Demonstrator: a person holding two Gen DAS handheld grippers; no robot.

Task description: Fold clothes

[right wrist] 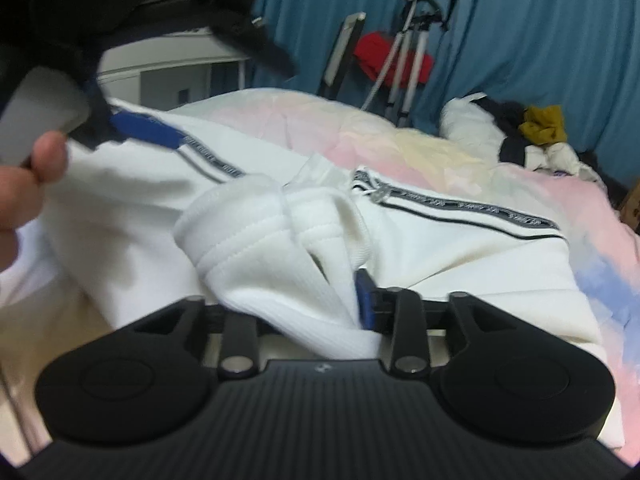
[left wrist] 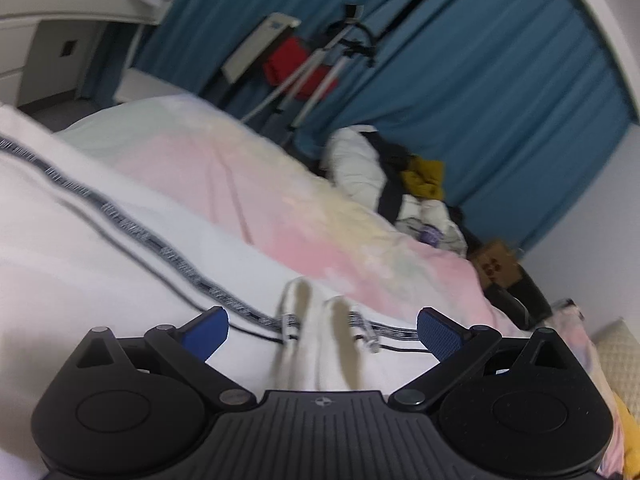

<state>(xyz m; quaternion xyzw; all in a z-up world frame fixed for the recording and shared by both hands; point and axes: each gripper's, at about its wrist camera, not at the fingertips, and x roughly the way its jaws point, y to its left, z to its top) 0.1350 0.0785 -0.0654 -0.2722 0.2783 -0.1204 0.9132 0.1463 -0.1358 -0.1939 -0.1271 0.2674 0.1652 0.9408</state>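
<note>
Right gripper (right wrist: 320, 300): jaws closed tight on a thick ribbed fold of the white garment (right wrist: 440, 248), the cloth bunched up between the blue pads.
Left gripper (left wrist: 322, 330): jaws spread wide, holding nothing; the garment's drawstrings (left wrist: 292, 320) lie in the gap between the pads, which do not touch them.
Left gripper seen from the right wrist: at the upper left, one blue pad lying against the garment's striped band (right wrist: 460, 204); a hand (right wrist: 24, 184) grips its handle.
White garment: spread across the bed (right wrist: 500, 164), on the pastel pink and yellow cover, with a dark patterned band running along it.
Far edge of the bed: a pile of clothes (left wrist: 400, 184), white, dark and mustard.
Behind the bed: a tripod (left wrist: 320, 68) and something red (left wrist: 296, 68) before a blue curtain (left wrist: 500, 60).
</note>
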